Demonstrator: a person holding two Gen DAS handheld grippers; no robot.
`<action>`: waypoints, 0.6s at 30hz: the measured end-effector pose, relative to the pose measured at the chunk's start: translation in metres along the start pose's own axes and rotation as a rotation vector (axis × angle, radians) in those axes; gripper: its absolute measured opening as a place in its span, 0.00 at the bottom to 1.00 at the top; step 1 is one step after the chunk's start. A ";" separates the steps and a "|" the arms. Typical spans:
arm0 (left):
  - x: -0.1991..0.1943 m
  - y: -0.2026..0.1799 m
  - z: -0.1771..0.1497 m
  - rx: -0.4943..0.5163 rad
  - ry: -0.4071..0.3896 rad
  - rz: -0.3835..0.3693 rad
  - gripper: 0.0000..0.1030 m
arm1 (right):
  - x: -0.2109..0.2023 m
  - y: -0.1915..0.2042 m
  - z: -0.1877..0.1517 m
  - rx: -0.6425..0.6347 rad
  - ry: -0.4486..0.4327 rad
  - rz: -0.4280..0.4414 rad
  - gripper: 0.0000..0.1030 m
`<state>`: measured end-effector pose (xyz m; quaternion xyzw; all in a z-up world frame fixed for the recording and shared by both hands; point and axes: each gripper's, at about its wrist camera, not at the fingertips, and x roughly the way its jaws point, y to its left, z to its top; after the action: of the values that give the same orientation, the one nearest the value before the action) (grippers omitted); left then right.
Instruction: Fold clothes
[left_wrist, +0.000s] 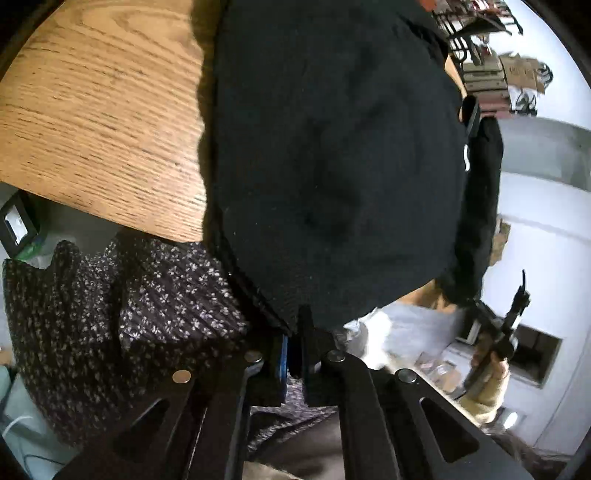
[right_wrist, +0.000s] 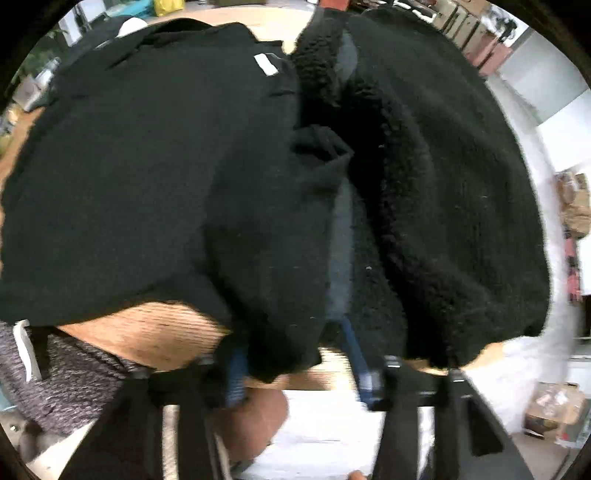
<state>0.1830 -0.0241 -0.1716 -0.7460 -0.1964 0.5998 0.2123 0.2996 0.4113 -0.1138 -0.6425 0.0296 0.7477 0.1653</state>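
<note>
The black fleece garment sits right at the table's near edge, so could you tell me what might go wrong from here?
1. The black fleece garment overhangs the wooden table edge; it may slide off.
2. The right tool has open jaws around a fleece flap; closing may catch extra layers.
3. The left tool, barely open at the hem, might lose it.

Black garment (left_wrist: 332, 155) (fleecy) on wooden table (left_wrist: 92, 110)

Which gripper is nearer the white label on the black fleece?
Right. The right gripper straddles the black fleece hem below the white label; the left gripper sits at another edge, no label visible.
</note>
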 end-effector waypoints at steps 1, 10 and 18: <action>-0.018 -0.002 0.002 -0.001 -0.046 0.020 0.43 | -0.009 0.000 0.004 -0.004 -0.024 -0.009 0.58; -0.070 -0.051 0.104 0.016 -0.415 0.316 0.67 | -0.083 0.038 0.137 -0.051 -0.379 0.224 0.84; -0.017 -0.050 0.170 0.175 -0.223 0.501 0.67 | 0.040 0.100 0.279 -0.097 -0.144 0.251 0.65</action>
<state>0.0111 0.0223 -0.1628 -0.6797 0.0244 0.7265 0.0979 0.0008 0.3969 -0.1213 -0.5855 0.0613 0.8073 0.0409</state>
